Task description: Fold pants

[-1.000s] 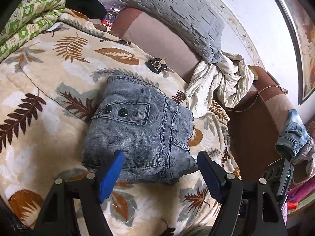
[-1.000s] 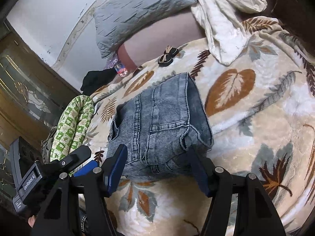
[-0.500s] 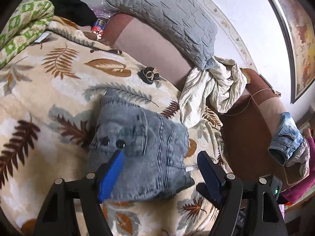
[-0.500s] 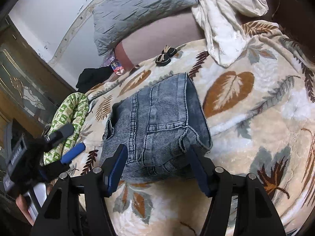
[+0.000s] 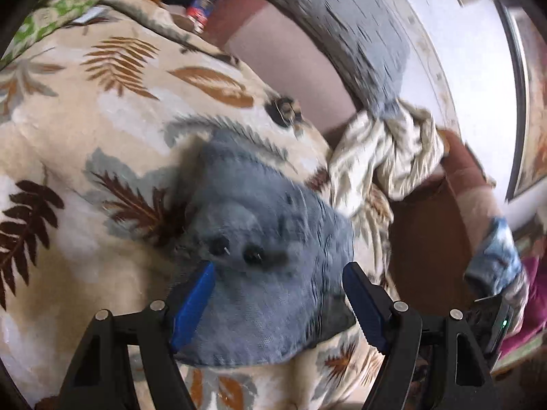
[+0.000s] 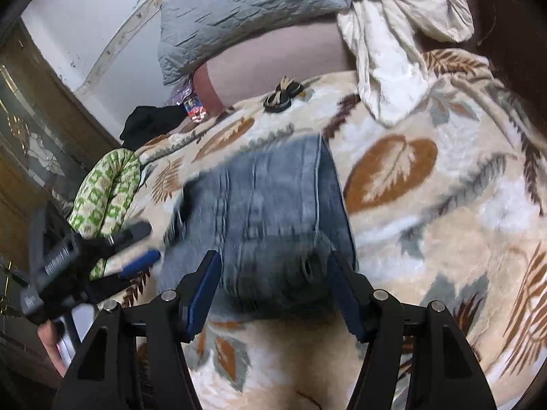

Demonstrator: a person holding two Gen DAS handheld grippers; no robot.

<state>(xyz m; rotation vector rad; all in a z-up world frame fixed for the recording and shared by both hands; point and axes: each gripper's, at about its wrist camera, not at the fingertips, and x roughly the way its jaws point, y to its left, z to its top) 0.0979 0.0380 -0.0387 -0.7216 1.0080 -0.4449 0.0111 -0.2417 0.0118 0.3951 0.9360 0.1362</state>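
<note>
Two claw-mounted fisheye views, both close over the folded jeans on the bed.

The left wrist view looks forward between the left claw [image 5: 278, 302] fingers, down onto the jeans [image 5: 270, 273] from near, facing the grey pillow [image 5: 345, 34] and the wall. The right wrist view looks along the right claw [image 6: 273, 292] from the other side, equally near, and catches the left claw [image 6: 102, 259] at its left edge. Both share the jeans [image 6: 270, 212], the leaf blanket [image 5: 102, 119] and the pillow [image 6: 246, 10].

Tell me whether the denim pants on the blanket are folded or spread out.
Folded. The denim pants lie as one compact, layered block on the leaf-print blanket, no legs trailing out. Motion blur hides how neat the edges are.
</note>
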